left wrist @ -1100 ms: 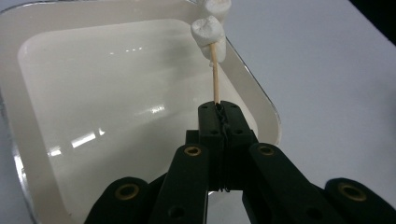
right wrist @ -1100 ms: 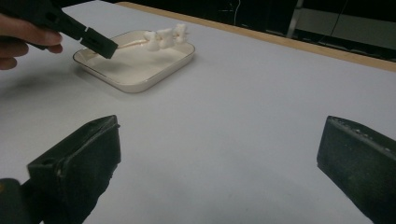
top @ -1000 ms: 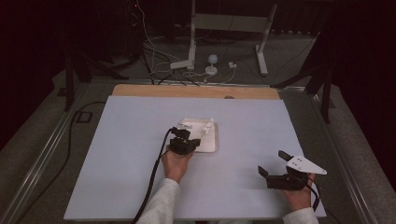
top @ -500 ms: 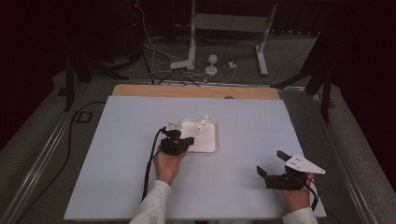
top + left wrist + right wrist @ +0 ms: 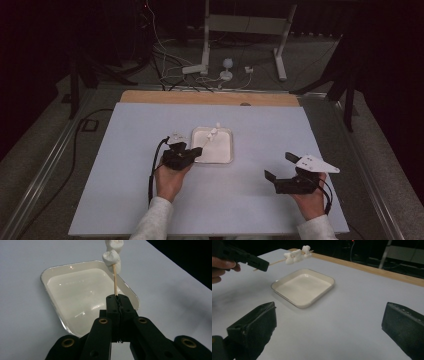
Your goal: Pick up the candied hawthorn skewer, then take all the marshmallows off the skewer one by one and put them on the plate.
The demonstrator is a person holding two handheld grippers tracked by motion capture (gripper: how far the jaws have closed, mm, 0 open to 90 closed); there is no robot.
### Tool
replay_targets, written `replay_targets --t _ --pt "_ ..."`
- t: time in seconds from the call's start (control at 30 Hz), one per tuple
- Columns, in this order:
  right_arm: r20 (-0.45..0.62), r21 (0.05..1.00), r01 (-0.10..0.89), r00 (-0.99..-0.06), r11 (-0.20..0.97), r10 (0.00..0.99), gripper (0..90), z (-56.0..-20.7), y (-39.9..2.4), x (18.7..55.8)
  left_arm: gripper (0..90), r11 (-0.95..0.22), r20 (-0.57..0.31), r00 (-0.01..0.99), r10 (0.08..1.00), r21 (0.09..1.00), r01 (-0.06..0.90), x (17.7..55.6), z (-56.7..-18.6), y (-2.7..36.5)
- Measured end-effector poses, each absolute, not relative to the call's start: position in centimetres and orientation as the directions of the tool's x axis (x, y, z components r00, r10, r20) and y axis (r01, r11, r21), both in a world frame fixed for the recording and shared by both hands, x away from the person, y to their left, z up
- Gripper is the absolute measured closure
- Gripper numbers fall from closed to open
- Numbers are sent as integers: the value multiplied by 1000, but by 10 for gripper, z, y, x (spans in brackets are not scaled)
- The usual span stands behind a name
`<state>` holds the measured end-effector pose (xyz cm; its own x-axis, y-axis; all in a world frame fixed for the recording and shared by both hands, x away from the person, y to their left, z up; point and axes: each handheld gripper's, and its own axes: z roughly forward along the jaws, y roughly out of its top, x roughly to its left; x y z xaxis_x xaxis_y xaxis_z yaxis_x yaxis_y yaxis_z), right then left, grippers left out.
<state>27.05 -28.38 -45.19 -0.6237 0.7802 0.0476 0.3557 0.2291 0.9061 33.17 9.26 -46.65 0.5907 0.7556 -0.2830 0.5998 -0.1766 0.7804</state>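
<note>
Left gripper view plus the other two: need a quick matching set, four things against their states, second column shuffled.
1. left gripper
2. right gripper
3. white square dish
4. white marshmallows

a. empty, on the table
b. threaded on a thin wooden skewer
c. jaws wide open, holding nothing
d. jaws shut on the skewer

Pairs: 1-d, 2-c, 3-a, 4-b

A: We note our right gripper [image 5: 329, 332], jaws wide apart, low over the white table [image 5: 352, 322].

B: Ahead, a square white tray [image 5: 303, 287], bare. Upper left, the left gripper [image 5: 258, 263] pinches a skewer [image 5: 275, 263] of marshmallows [image 5: 297, 253], raised above the tray's far side.
</note>
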Motion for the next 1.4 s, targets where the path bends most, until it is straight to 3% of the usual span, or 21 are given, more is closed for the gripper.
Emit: replay_targets --t 0.27,0.8,1.17,1.27,1.4 --pt "99 901 372 -680 225 726 0 -437 -259 297 900 -184 -273 614 741 796 576 322 -466 102" --pt "93 913 331 -739 239 667 0 -408 -224 332 900 -153 -269 653 708 844 514 299 -472 121" --pt "171 886 401 -750 234 638 0 -409 -197 356 900 -153 -257 674 692 861 486 295 -468 122" --pt "245 868 453 -746 202 620 66 -414 -193 365 900 -152 -255 678 689 864 479 294 -467 122" --pt "329 847 504 -749 171 575 289 -421 -187 370 900 -144 -257 686 681 872 469 292 -465 121"
